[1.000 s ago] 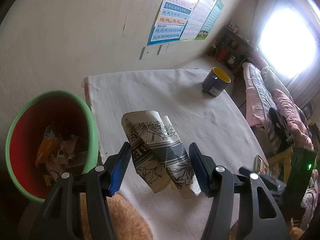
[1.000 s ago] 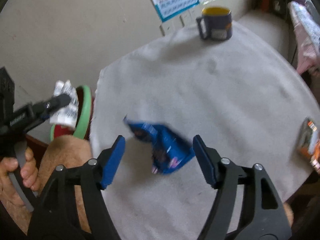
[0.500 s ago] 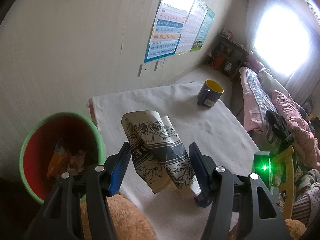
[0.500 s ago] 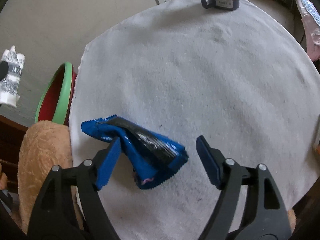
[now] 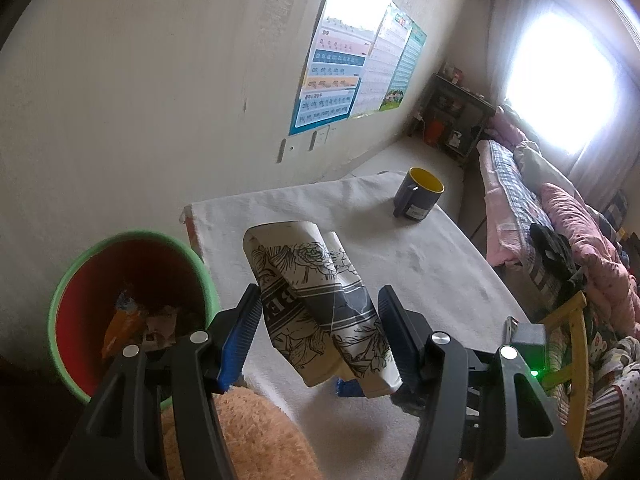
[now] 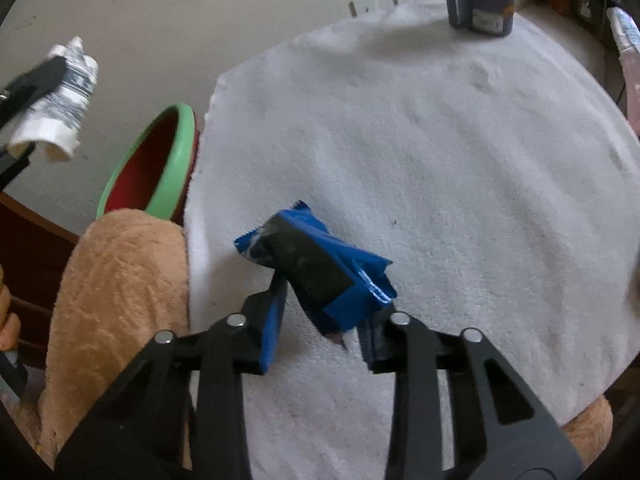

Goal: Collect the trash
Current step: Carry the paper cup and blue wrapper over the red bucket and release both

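Blue pads of the right gripper [image 6: 320, 320] have just been closing, and now pinch a crumpled blue wrapper [image 6: 316, 270] that lies on the bench [image 6: 440, 160] near its front left corner; the wrapper's far end, with a dark band across it, sticks out past the fingertips toward the bench's left edge. The left gripper [image 5: 320, 320] stands about half open, yet its pads press on both sides of a rolled paper bag [image 5: 316, 304] printed with black flowers and lettering, so it holds that bag off the bench, above the front left corner. In the right wrist view the same bag shows as a pale roll at the far left, held up in the air beyond the bench's left edge. A green-rimmed bucket [image 5: 132, 304] with a red inside stands just beside the left edge of the bench, lower than its top, with orange and pale scraps lying in it. A white fleecy cloth covers the bench. A dark mug [image 5: 418, 200] with a yellow inside stands upright near the far edge. A tan plush cushion [image 6: 120, 300] lies against the front left corner. Coloured charts [image 5: 344, 76] hang on the pale wall behind, and a bed [image 5: 560, 232] with pink and checked covers lies under a bright window to the right.
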{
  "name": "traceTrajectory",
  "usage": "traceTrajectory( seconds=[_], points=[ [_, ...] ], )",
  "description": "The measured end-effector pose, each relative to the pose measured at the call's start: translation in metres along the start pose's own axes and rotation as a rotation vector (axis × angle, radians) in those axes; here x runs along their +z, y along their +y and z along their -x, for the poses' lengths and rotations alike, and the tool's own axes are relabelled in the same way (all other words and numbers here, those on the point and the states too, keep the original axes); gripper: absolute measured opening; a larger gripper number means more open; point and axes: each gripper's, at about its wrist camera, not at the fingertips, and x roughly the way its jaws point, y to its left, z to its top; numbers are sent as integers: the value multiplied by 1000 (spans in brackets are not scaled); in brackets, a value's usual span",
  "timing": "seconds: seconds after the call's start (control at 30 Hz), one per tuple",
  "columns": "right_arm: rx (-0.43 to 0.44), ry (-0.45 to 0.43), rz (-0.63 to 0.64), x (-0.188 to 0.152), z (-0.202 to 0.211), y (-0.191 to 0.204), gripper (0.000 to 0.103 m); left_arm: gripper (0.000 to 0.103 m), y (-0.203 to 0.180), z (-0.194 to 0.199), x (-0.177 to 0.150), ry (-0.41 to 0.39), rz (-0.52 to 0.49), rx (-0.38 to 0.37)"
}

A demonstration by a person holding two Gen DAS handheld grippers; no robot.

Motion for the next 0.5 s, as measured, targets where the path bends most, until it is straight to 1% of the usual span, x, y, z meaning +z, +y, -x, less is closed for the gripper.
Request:
traceTrajectory(
  seconds=[0.07,0.13,0.27,0.33,0.5],
  points=[
    [0,-41,-16,2,13,3,15,57,1,3,0,-6,0,2],
    [-4,-80,-27,6,29,5,11,57,2,5,1,-14,-1,5],
    [-7,-173,-9,19,59,20,9,57,9,11,3,-32,7,7],
    [-4,-206,7,24,67,30,9,57,15,14,4,-37,16,10],
    [30,-253,35,37,78,57,9,57,37,21,6,-54,40,36]
  ],
)
